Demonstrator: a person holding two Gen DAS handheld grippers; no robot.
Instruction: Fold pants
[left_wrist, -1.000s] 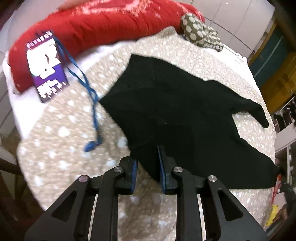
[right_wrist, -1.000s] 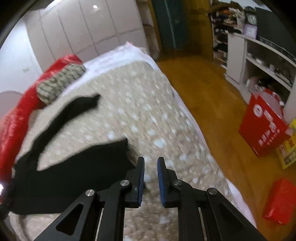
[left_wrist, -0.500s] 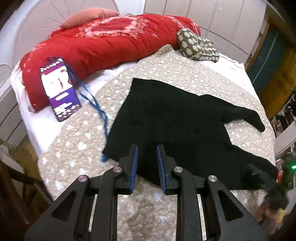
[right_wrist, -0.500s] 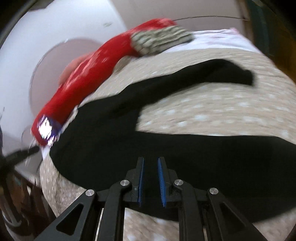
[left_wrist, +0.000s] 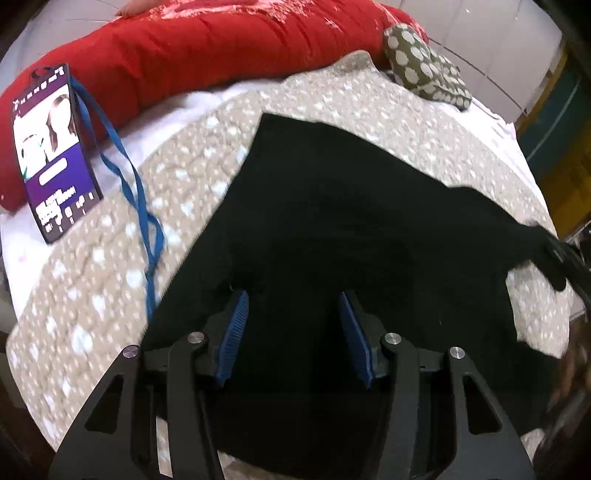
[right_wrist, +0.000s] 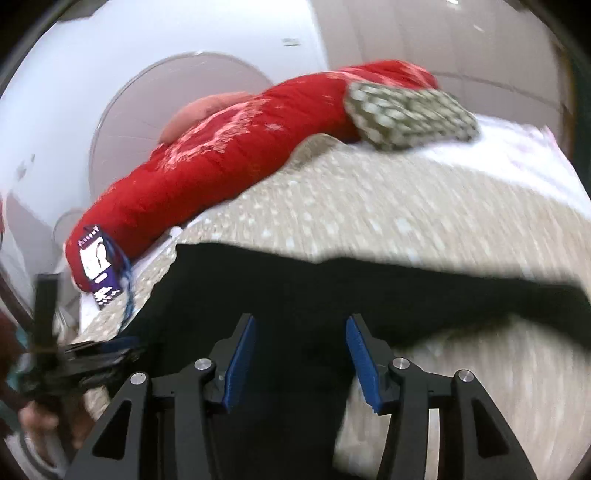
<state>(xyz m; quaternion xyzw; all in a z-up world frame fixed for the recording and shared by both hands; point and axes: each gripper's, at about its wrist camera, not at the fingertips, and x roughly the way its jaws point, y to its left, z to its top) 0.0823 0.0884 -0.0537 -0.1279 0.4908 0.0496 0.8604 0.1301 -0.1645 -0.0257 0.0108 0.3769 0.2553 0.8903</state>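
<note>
Beige dotted bedspread (left_wrist: 303, 107) with black pants (left_wrist: 351, 229) spread flat.
Left gripper (left_wrist: 293, 325) and right gripper (right_wrist: 301, 354): jaws wide apart above the fabric, gripping nothing. Red quilt (left_wrist: 207, 48) and phone (left_wrist: 55, 147) lie beyond.

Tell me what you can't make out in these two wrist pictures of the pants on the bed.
- Near hem of the black pants: left wrist view, covered by the left gripper and its body.
- Pants' right end: right wrist view, cut off by the fisheye rim; motion blur smears the edges.
- Text on the purple card: both views, too small and blurred to read.
- Whether the fingers of the right gripper touch the cloth: cannot tell.
</note>
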